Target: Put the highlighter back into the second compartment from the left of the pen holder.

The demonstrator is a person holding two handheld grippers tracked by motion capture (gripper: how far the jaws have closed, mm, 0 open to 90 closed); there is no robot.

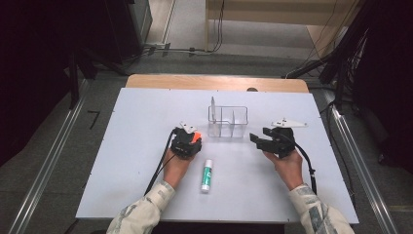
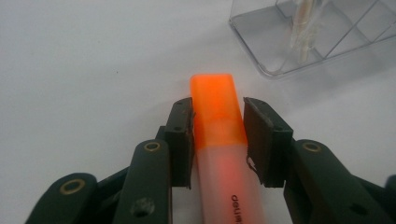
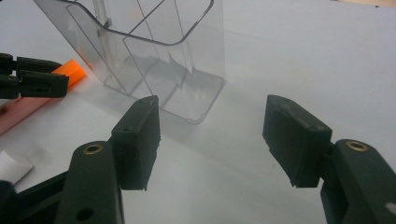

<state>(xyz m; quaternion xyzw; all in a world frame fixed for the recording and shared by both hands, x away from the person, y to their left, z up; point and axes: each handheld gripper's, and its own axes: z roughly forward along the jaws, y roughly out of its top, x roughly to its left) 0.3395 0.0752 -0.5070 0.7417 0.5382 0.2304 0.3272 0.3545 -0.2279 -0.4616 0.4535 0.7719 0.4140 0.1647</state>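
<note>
An orange highlighter [image 2: 217, 116] with a translucent pink body lies flat on the white table [image 1: 141, 161], its cap pointing away from me. My left gripper [image 2: 217, 105] is shut on it just behind the cap, a pad against each side. From above, the left gripper [image 1: 187, 142] sits left of a clear plastic organizer [image 1: 228, 122], the orange cap [image 1: 196, 137] peeking out. My right gripper [image 1: 258, 141] hovers right of the organizer, open and empty. In the right gripper view its jaws [image 3: 212, 135] stand wide before the organizer [image 3: 154, 51].
A white glue stick with a green band [image 1: 207, 175] lies on the table between my forearms. A thin clear pen [image 2: 301, 28] stands in the organizer's [image 2: 317, 51] left compartment. Dark equipment and cables surround the table's far side.
</note>
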